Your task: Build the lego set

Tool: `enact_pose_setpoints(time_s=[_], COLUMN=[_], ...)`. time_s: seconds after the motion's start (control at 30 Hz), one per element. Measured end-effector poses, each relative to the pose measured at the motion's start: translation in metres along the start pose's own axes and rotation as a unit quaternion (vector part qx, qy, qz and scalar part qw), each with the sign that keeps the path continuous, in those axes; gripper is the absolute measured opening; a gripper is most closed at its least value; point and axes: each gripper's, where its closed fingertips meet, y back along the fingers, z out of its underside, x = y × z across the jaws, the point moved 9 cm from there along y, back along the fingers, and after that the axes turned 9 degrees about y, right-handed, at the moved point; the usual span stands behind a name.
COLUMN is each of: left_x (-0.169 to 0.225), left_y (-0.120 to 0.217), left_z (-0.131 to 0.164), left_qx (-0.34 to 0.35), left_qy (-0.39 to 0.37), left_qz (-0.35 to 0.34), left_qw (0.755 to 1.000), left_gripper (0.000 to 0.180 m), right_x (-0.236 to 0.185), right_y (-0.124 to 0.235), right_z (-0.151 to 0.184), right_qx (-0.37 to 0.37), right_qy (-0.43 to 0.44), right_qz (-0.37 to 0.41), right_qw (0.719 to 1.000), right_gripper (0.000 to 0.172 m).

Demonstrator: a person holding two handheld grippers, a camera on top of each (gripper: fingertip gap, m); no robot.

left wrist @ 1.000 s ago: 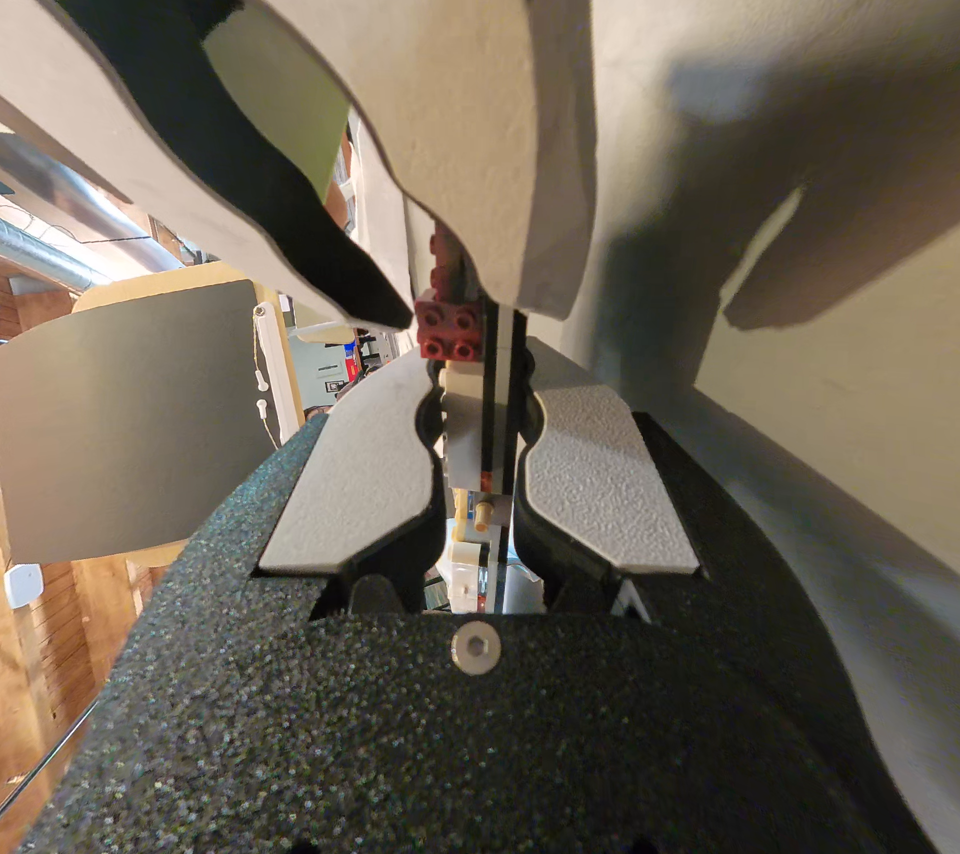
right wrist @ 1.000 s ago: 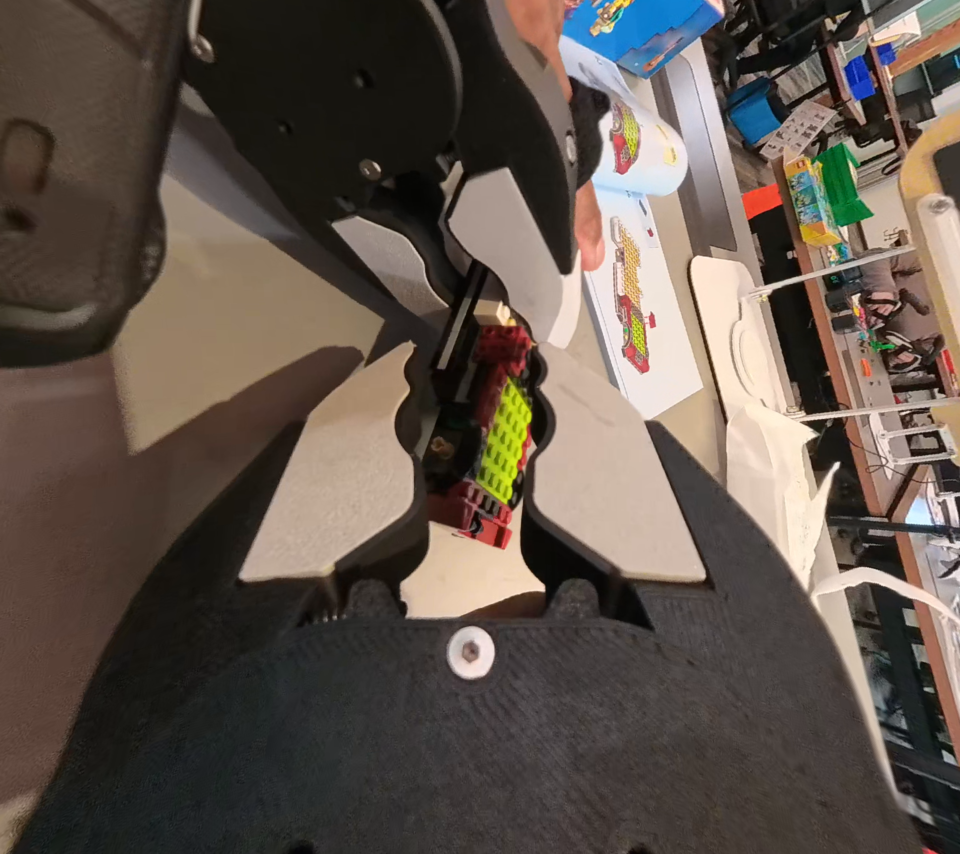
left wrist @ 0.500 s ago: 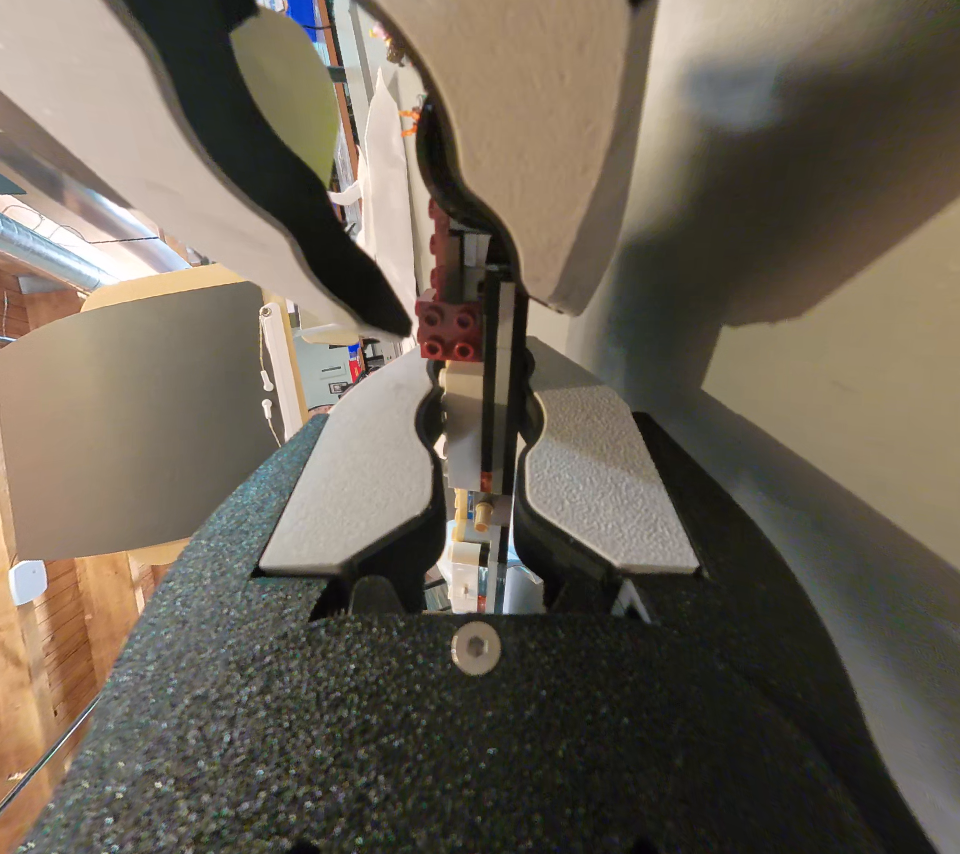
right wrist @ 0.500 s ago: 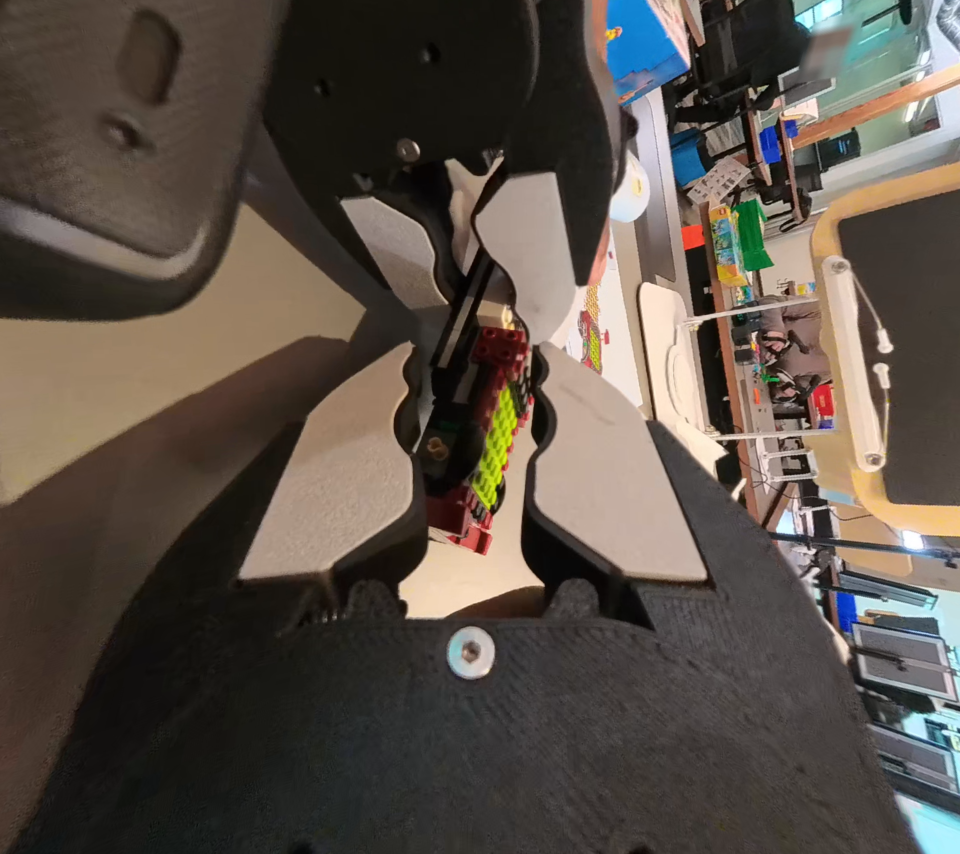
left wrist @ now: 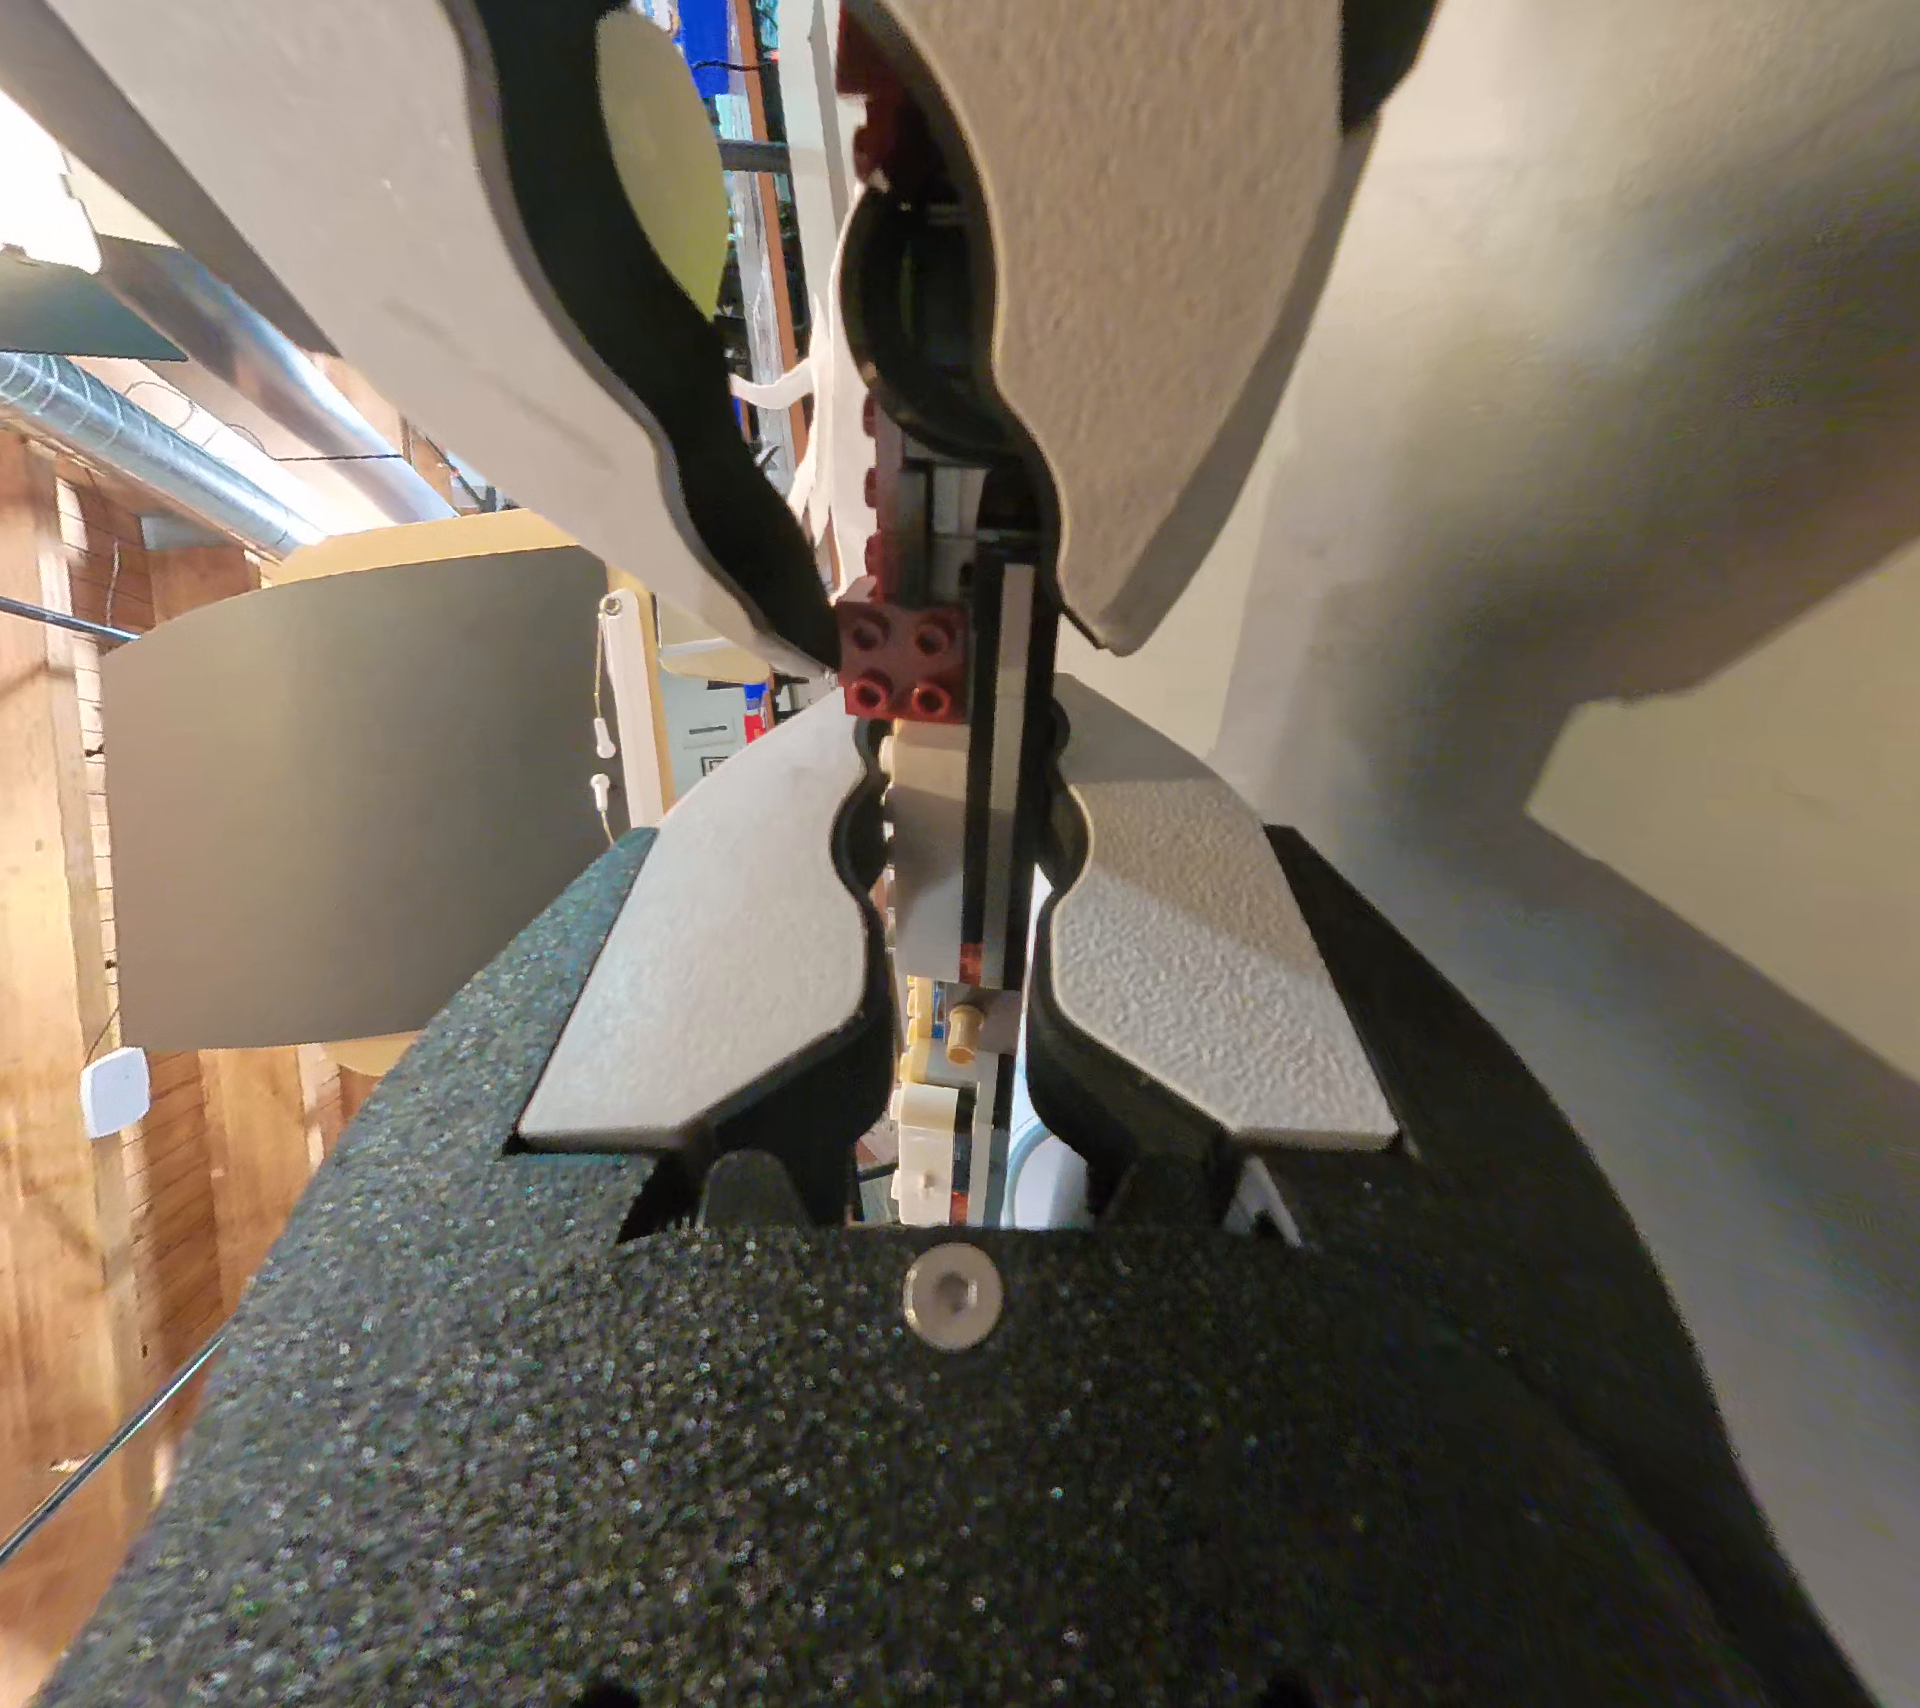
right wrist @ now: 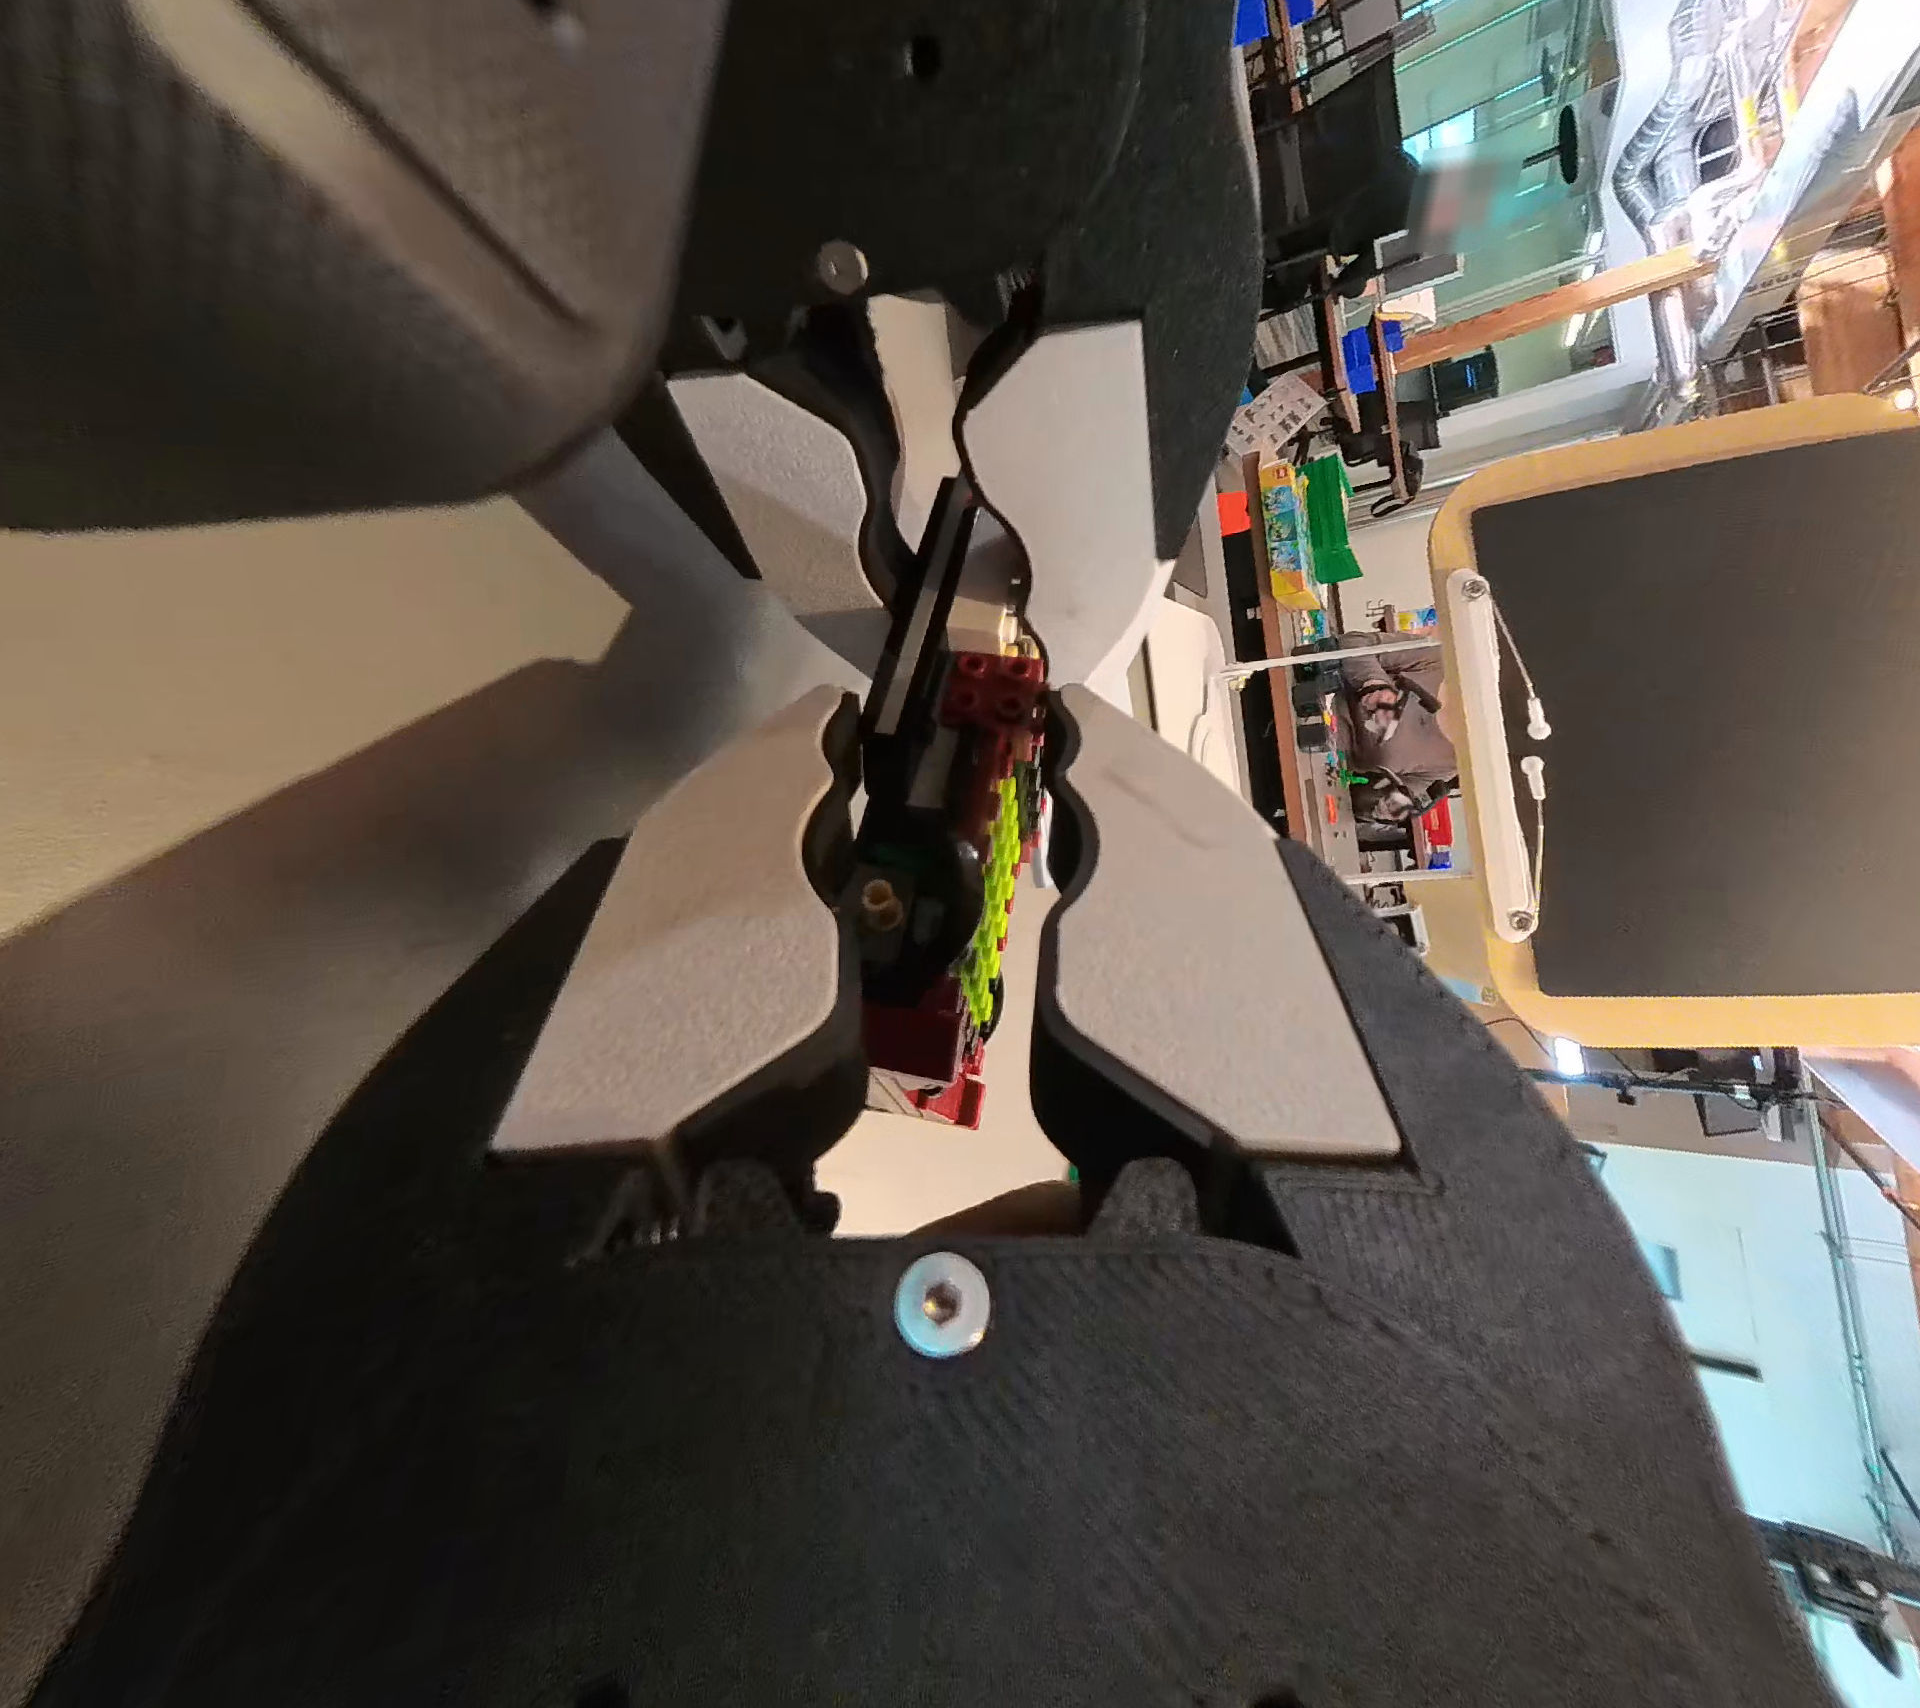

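Note:
Both grippers hold one toy-brick model between them, tip to tip. In the left wrist view my left gripper (left wrist: pixel 956 744) is shut on the model's grey and black end (left wrist: pixel 940 837). A dark red studded brick (left wrist: pixel 904 656) sits just past its tips. The right gripper (left wrist: pixel 966 619) comes in from above, its black-edged finger (left wrist: pixel 790 598) against that brick. In the right wrist view my right gripper (right wrist: pixel 951 713) is shut on the dark red, black and lime green part of the model (right wrist: pixel 992 879). The left gripper (right wrist: pixel 961 578) grips the far end.
A beige tabletop (right wrist: pixel 260 619) lies at left. A black panel in a pale wooden frame (right wrist: pixel 1714 723) stands at right, also in the left wrist view (left wrist: pixel 343 785). Farther off are a bench with coloured boxes (right wrist: pixel 1299 536) and a seated person (right wrist: pixel 1392 723).
My right gripper's fingers have closed in onto the model's dark red part. Both grippers have turned together with the model, away from the booklet and blue box. The left grasp is unchanged.

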Motion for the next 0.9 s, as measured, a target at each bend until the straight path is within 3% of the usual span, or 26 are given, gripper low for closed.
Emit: enact_pose_setpoints(time_s=[0.9], left_x=[-0.0015], left_y=[0.0016], left_z=[-0.0077], left_qx=[0.013], left_qy=[0.010], left_qz=[-0.011], left_qw=[1.000], left_gripper=[0.025], right_x=[0.0053], right_y=[0.0088], right_z=[0.0024], right_qx=[0.027], right_qy=[-0.002], right_qz=[-0.016], right_qw=[1.000], right_gripper=[0.032])
